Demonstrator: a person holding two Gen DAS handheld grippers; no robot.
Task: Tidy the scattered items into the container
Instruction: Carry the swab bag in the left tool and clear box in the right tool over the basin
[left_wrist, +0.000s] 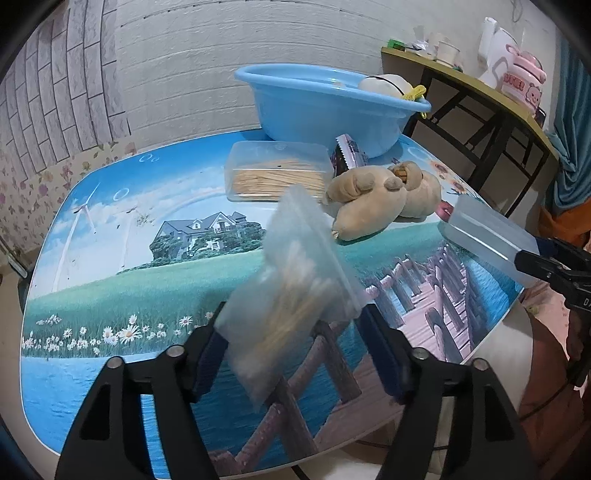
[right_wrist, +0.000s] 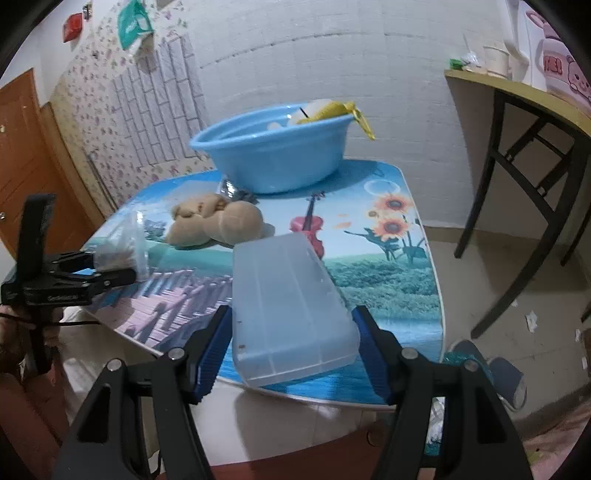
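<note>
Two tools are loaded as I look out along them. On my left wrist view, the left tool (left_wrist: 291, 354) is clamped on a clear zip bag of cotton swabs (left_wrist: 291, 291), which stands tilted in the lower middle of the frame above the picture-printed worktop (left_wrist: 110, 288). On my right wrist view, the right tool (right_wrist: 291, 350) is clamped on a translucent plastic box (right_wrist: 288, 306), filling the lower centre and held over the near edge of the worktop. The blue basin (left_wrist: 325, 107) sits at the far side of the worktop, upper centre of both views, with a white item and something yellow (left_wrist: 415, 92) at its right rim. In the left view, just in front of the basin lies a clear lidded box of wooden sticks (left_wrist: 277, 173), and to its right a tan plush toy (left_wrist: 380, 195), with a small printed packet (left_wrist: 349, 153) between the toy and the basin. At the upper right of the frame a side table (left_wrist: 476, 85) carries cups and a pink kettle (left_wrist: 521, 77).
</note>
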